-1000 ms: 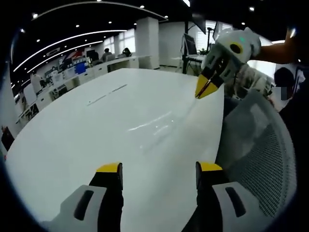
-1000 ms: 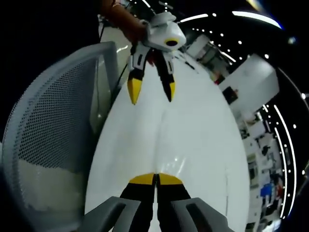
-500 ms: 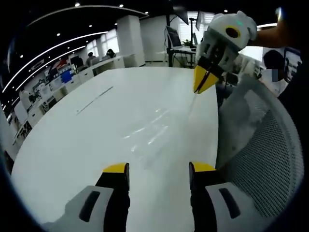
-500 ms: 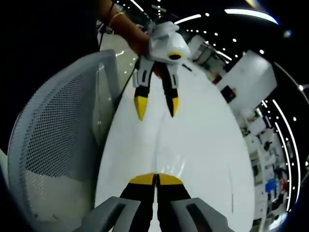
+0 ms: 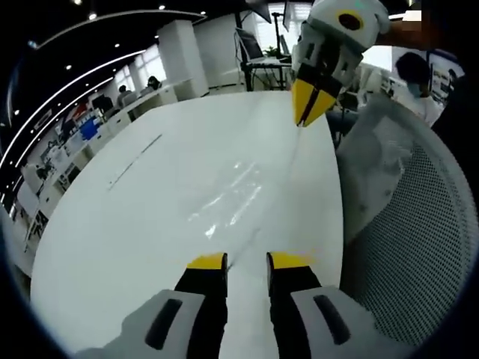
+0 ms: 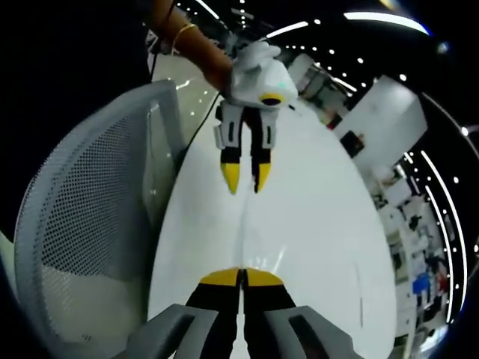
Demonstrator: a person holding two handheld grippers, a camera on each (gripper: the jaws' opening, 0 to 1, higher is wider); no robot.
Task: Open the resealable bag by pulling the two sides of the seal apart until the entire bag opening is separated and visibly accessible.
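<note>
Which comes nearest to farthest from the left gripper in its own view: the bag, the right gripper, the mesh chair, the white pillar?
1. Bag: clear, flat on the table, just beyond the left gripper.
2. Mesh chair: close on the right side.
3. Right gripper: across the table, at the bag's far edge.
4. White pillar: far back, upper left.

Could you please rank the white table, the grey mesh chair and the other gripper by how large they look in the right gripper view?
1. The glossy white table, largest.
2. The grey mesh office chair back, though it sits nearer the camera, which inflates it.
3. The white, yellow-tipped left gripper, smallest, further off above the table.
</note>
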